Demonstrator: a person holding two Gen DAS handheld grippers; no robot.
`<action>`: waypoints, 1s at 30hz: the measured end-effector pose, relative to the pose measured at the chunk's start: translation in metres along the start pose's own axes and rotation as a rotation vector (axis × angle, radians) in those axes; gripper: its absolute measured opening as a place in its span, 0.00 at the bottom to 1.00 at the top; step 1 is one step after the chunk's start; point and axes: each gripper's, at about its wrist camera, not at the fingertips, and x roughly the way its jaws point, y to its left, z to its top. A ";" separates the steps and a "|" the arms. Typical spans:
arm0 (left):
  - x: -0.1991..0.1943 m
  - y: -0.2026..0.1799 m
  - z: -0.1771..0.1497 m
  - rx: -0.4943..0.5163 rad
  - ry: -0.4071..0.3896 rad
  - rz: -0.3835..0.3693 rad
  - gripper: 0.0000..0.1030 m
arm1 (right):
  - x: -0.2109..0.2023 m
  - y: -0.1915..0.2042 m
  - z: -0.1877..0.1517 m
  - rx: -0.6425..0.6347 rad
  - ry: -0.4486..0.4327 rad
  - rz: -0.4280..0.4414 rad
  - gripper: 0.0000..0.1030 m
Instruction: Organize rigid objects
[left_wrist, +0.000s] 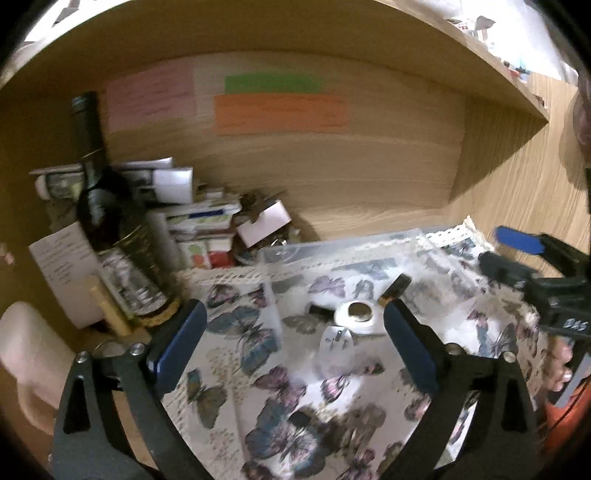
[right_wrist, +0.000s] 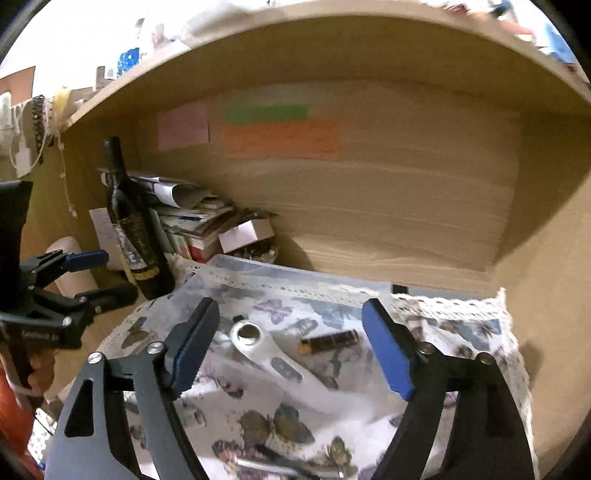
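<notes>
A clear plastic compartment box (left_wrist: 332, 254) (right_wrist: 280, 273) sits on a butterfly-print cloth (left_wrist: 280, 398) (right_wrist: 332, 398) inside a wooden shelf. In it lie a silver metal tool with a round ring end (left_wrist: 356, 312) (right_wrist: 258, 345) and a small black-and-gold battery (left_wrist: 397, 288) (right_wrist: 328, 341). My left gripper (left_wrist: 295, 339) is open and empty, just in front of the tool. My right gripper (right_wrist: 291, 347) is open and empty, its fingers either side of the tool and battery. The right gripper also shows in the left wrist view (left_wrist: 535, 266), the left gripper in the right wrist view (right_wrist: 81, 273).
A dark wine bottle (left_wrist: 110, 214) (right_wrist: 133, 229) stands at the left. Behind it is a pile of papers and small boxes (left_wrist: 199, 221) (right_wrist: 207, 221). Coloured sticky notes (left_wrist: 280, 110) (right_wrist: 280, 136) are on the back wall. The shelf's side wall (right_wrist: 546, 258) is close on the right.
</notes>
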 end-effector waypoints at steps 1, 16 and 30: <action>-0.002 0.002 -0.006 0.005 0.007 0.013 0.95 | -0.005 0.000 -0.005 -0.001 -0.003 -0.012 0.76; 0.034 0.006 -0.090 -0.041 0.259 -0.022 0.95 | -0.010 -0.010 -0.112 0.155 0.206 -0.050 0.76; 0.052 -0.018 -0.104 -0.083 0.346 -0.077 0.49 | 0.011 0.002 -0.145 0.177 0.289 -0.013 0.37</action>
